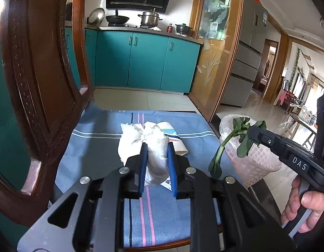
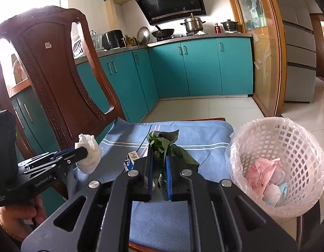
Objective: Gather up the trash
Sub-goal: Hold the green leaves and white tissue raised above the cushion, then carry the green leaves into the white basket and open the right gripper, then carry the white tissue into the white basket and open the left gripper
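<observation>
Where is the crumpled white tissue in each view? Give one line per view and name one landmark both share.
Left wrist view: the crumpled white tissue sits at centre, pinched in the left tool, above the blue striped cloth.
Right wrist view: the tissue is at left of centre, at the tip of the left tool, in front of the wooden chair back.
Shared landmark: the white lattice trash basket, at the right in both.

Pretty bright daylight, window glare blowing out the top-left – heavy fisheye bending, dark corners, mostly sharp.
</observation>
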A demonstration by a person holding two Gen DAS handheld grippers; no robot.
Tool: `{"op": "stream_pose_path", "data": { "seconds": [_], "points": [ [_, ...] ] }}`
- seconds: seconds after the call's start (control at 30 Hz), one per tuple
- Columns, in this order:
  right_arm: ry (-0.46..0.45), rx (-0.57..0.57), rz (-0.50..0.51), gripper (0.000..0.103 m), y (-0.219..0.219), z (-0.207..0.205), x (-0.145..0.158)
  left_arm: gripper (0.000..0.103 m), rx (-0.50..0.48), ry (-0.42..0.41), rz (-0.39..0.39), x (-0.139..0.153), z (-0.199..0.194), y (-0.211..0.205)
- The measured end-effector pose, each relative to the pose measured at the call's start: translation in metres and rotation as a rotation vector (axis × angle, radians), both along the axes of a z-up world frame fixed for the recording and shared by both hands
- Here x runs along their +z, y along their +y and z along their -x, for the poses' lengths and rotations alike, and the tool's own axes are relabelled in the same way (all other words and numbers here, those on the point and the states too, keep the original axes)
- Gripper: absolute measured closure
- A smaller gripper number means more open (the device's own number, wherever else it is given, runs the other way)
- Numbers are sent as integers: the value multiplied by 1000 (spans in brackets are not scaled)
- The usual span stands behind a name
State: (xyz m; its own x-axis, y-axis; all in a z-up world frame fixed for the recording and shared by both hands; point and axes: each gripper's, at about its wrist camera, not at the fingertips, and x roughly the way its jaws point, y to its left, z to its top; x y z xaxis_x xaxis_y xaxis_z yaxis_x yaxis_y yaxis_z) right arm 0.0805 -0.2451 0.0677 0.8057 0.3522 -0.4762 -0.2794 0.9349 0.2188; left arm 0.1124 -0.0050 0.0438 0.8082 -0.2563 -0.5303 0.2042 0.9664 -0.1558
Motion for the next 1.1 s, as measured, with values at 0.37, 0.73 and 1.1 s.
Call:
{"op": "stream_pose_path", "data": {
  "seconds": [0.37, 0.73, 1.1],
  "points": [
    [-33, -44, -7, 92, -12, 0, 8, 83, -9, 14, -16, -4, -4, -3],
    [136, -426, -152, 33, -152, -41, -20, 81, -66, 37, -46, -13, -5, -22],
    [-78, -769, -429, 4, -220, 27, -4, 79, -345, 101, -20, -19, -12, -123]
  ]
}}
